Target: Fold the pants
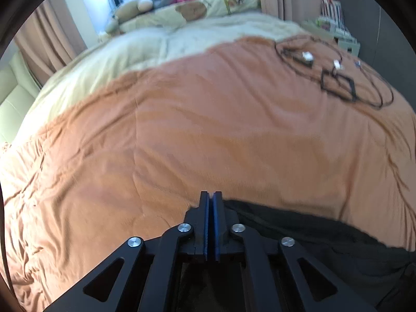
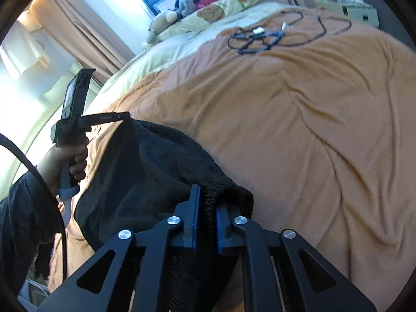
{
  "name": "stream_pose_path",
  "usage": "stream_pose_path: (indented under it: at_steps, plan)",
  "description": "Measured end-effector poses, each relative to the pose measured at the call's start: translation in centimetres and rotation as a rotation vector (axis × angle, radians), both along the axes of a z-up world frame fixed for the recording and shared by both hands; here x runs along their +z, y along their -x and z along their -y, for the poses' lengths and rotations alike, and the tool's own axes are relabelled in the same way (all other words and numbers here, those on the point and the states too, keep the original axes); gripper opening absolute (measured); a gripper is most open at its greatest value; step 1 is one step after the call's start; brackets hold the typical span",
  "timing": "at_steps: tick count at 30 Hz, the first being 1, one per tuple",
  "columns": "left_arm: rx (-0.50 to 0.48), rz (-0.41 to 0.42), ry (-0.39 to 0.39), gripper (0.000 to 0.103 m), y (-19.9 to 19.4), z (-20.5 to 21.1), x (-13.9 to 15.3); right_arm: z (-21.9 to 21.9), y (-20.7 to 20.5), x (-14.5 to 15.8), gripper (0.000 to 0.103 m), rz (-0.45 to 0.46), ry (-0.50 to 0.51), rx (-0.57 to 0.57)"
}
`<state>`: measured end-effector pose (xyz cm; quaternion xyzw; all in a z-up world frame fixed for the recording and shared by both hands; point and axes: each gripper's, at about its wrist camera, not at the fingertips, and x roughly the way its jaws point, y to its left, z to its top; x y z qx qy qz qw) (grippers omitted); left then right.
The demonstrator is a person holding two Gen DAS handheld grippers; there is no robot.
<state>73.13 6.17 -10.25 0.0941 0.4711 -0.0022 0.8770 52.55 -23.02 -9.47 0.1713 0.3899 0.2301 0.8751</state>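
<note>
Black pants hang stretched between my two grippers above the orange blanket. My right gripper is shut on the gathered elastic waistband. In the right wrist view my left gripper sits at the far left, shut on the other corner of the pants. In the left wrist view my left gripper has its blue pads pressed together, with the black pants trailing off to the right below it.
The bed fills both views, with a cream cover beyond the blanket. Black cables with white plugs lie on the blanket's far right, also in the right wrist view. Pillows and soft toys sit at the head.
</note>
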Motion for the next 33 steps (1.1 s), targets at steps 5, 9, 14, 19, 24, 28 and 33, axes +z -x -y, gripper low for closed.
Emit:
stream_pose_path:
  at_steps: [5, 9, 14, 19, 24, 28, 33]
  plan:
    - [-0.024, -0.023, 0.013, 0.059, 1.9, -0.6, 0.0, 0.1, -0.2, 0.2, 0.046, -0.027, -0.032, 0.028]
    - [-0.028, -0.027, 0.035, 0.068, 3.9, -1.9, 0.5, 0.3, 0.1, 1.0, 0.058, -0.006, -0.017, 0.017]
    - [-0.027, -0.053, 0.059, 0.072, 6.8, -3.8, 0.7, 1.0, 0.9, 1.5, 0.062, 0.005, 0.007, -0.006]
    - [-0.022, -0.068, 0.074, 0.079, 10.0, -5.8, 0.5, 1.2, 2.0, 1.6, 0.062, -0.018, 0.025, -0.024]
    - [0.004, -0.108, 0.105, 0.080, 12.4, -7.8, -0.6, 1.1, 3.0, 2.2, 0.062, -0.032, 0.040, -0.036]
    - [0.022, -0.136, 0.140, 0.080, 14.5, -9.3, -1.7, 0.9, 3.6, 2.3, 0.069, -0.050, 0.037, -0.031]
    - [0.045, -0.179, 0.223, 0.079, 16.4, -11.1, -3.0, 1.5, 3.8, 1.1, 0.069, -0.115, -0.001, -0.014]
